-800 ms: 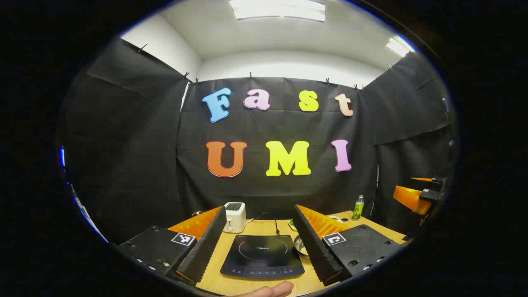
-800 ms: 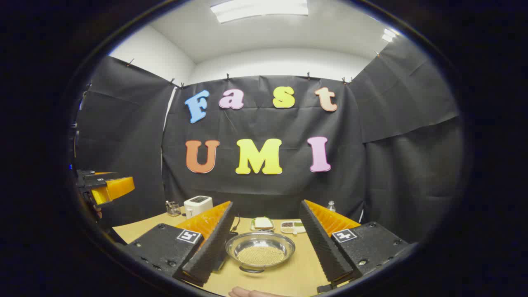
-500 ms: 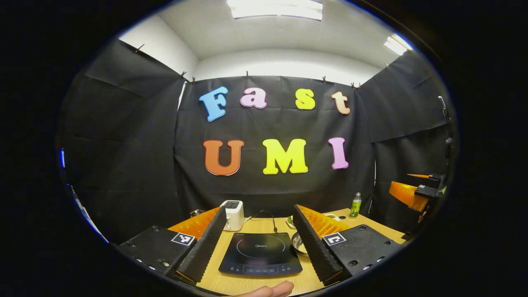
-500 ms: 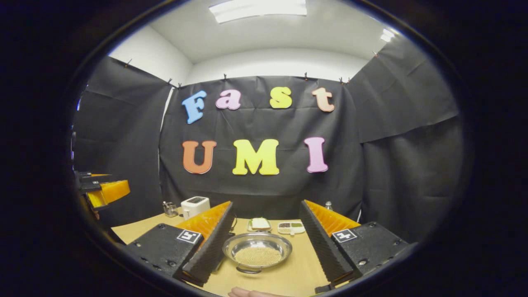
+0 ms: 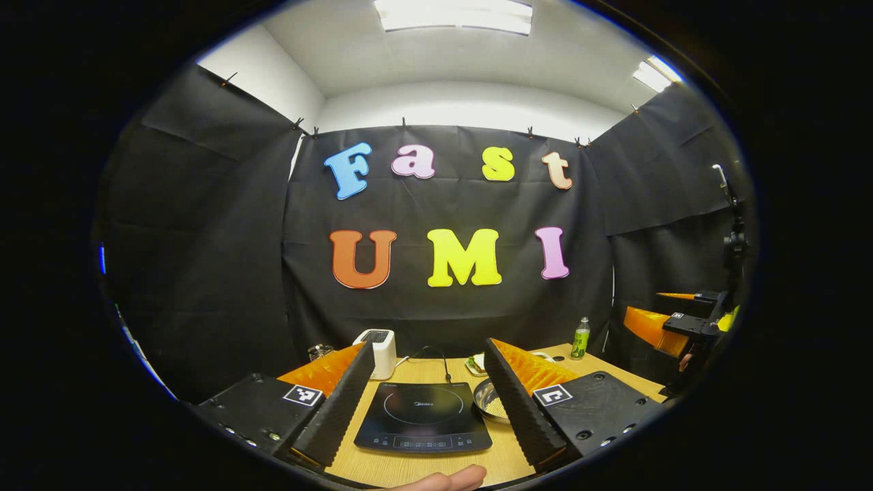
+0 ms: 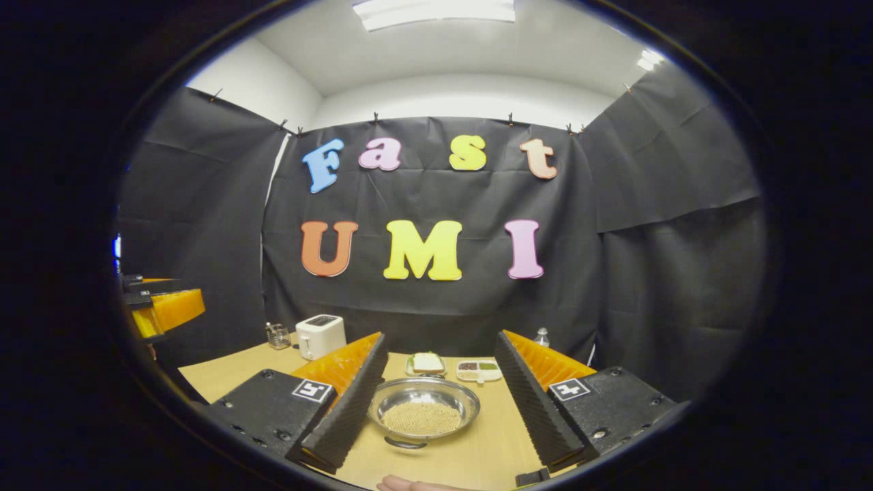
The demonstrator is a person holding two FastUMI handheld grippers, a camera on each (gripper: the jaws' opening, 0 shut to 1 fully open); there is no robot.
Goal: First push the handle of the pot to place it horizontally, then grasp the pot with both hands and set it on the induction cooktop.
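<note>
Pot (image 5: 488, 402) half hidden behind right finger of left hand-held gripper (image 5: 424, 401). Tray (image 6: 479, 369) contents too small to tell. Hand (image 5: 447, 479) cut off at bottom edge.

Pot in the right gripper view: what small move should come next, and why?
Probably lower the right gripper toward the pot and nudge its near handle. The fingers are open, above the table and touching nothing; the pot sits beside the induction cooktop, not yet on it.
</note>
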